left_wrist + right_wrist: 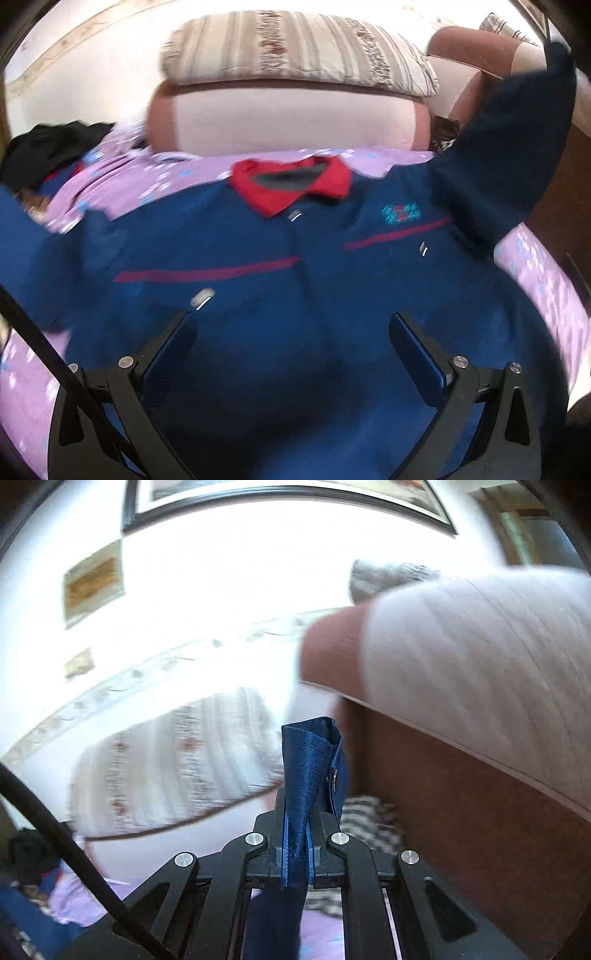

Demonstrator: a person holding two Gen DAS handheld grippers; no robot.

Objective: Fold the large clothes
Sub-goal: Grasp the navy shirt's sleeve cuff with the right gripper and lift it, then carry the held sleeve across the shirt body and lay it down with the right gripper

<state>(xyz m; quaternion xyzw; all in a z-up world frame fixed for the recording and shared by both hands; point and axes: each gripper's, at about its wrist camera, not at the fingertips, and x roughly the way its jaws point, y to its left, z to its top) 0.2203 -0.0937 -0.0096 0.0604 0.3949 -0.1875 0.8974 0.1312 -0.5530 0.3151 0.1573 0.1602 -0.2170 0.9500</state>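
Observation:
A dark blue shirt (258, 295) with a red collar (291, 184) and red chest stripes lies front up on a lilac flowered bedsheet (155, 181). My left gripper (291, 332) is open just above the shirt's lower front, its jaws wide apart and empty. The shirt's right sleeve (517, 147) is lifted up at the right. My right gripper (297, 834) is shut on the blue sleeve cuff (310, 760), which sticks up between the jaws and shows a snap button.
A pink padded headboard (288, 122) with a striped pillow (295, 48) on top stands behind the bed. Dark clothes (48, 151) are piled at the back left. A brown wooden panel (461, 812) is at the right. Framed pictures (92, 583) hang on the wall.

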